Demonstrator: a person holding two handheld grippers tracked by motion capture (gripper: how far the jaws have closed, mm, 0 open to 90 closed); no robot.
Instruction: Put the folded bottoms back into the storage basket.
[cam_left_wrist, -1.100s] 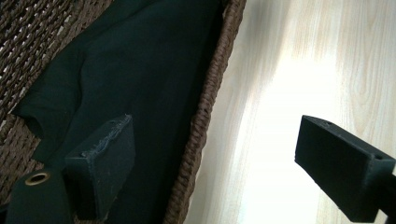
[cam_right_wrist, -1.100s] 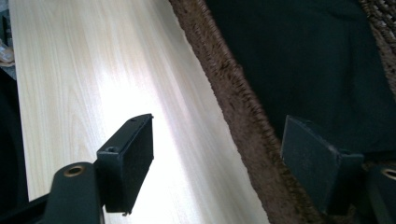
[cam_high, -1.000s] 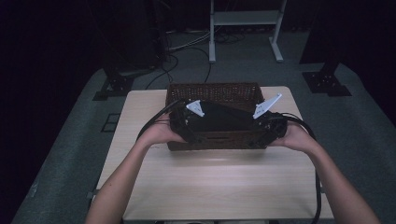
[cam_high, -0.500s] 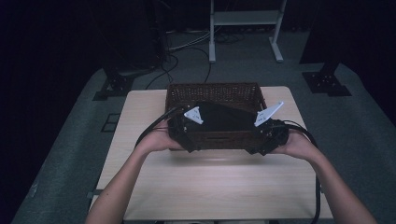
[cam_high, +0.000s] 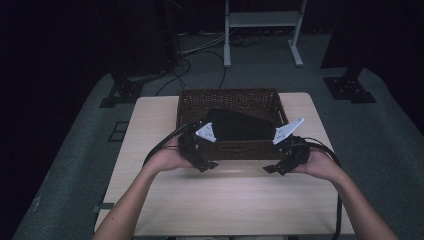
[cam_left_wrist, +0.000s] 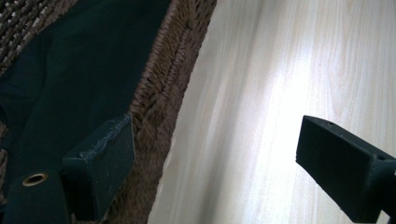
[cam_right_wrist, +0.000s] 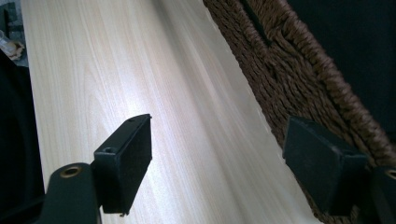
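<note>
left tool (cam_high: 206, 162): jaws apart, empty, at basket's near-left corner
right tool (cam_high: 276, 167): jaws apart, empty, at near-right corner
basket (cam_high: 200, 101): on surface (cam_high: 150, 130), far half
dark cloth (cam_high: 240, 125): inside basket

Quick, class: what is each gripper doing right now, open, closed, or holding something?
Left gripper: open, holding nothing, at the basket's near wall.
Right gripper: open, holding nothing, by the same wall.
</note>
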